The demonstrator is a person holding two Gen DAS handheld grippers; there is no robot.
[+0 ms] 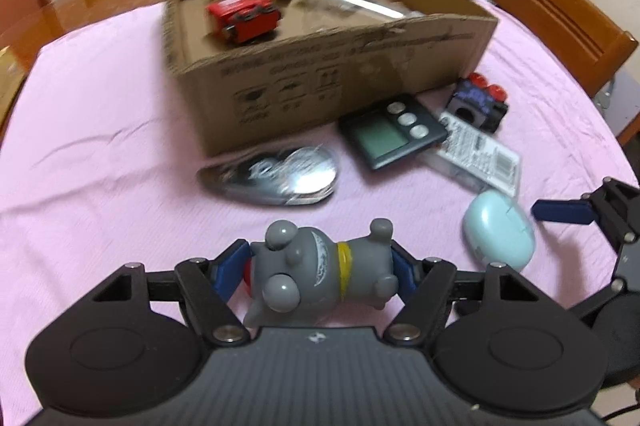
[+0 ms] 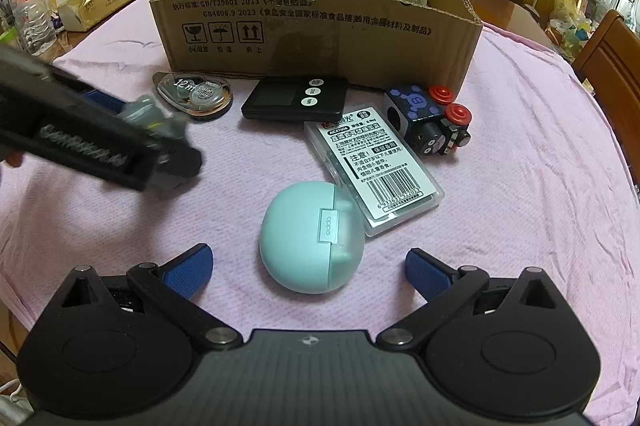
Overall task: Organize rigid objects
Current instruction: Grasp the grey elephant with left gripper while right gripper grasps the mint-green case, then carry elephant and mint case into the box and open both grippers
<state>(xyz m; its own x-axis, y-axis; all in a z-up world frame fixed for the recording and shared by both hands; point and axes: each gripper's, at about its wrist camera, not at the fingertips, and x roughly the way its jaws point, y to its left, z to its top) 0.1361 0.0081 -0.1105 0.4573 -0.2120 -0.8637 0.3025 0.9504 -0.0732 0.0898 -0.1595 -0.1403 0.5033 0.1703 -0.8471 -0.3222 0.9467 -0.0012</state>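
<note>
- Our left hand-held gripper (image 1: 320, 266) is clenched on the grey toy figure (image 1: 320, 266), one blue pad on its head end and one on its rump, so the toy lies crosswise between them, low over the pink-covered counter (image 1: 100, 129).
- We judge this grip across the long axis suits a carry to the cardboard box (image 2: 320, 37), where sorted things go.
- Our right hand-held gripper (image 2: 308, 266) hangs released, its jaws standing wide on either side of the mint earbud case (image 2: 312, 238) without touching it, probably lined up for the next pick.
- In the box we count one red toy car (image 1: 244, 17), two clear bottles and one white bottle with a teal label.
- On the cloth we count five loose things: one earbud case, one clear plastic case (image 2: 376, 169), one black timer (image 2: 294, 97), one block toy with red wheels (image 2: 428, 117), one tape dispenser (image 2: 196, 93).
</note>
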